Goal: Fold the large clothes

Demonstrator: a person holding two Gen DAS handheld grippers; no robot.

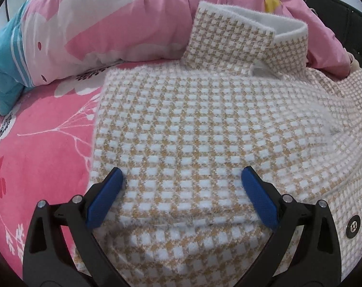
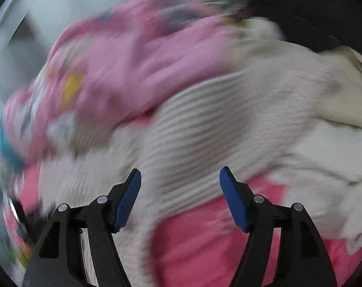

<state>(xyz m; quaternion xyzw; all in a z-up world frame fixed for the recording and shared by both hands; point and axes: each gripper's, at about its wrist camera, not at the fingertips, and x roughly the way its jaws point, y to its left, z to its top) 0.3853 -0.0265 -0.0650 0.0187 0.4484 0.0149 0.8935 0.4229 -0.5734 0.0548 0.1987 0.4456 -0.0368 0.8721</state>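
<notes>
The left gripper (image 1: 182,175) hovered low over the checked coat (image 1: 193,129) on the pink bedsheet (image 1: 37,148), jaws spread wide, holding nothing. The right gripper (image 2: 180,175), equally wide and empty, appeared only in its own blurred view.

The left gripper (image 1: 182,175) has its jaws spread wide, blue pads (image 1: 104,199) angled outward, with nothing between them. The right gripper (image 2: 180,177) is likewise parted, with a clear gap between its blue pads (image 2: 233,201) and nothing clamped; its view is smeared by motion blur
</notes>
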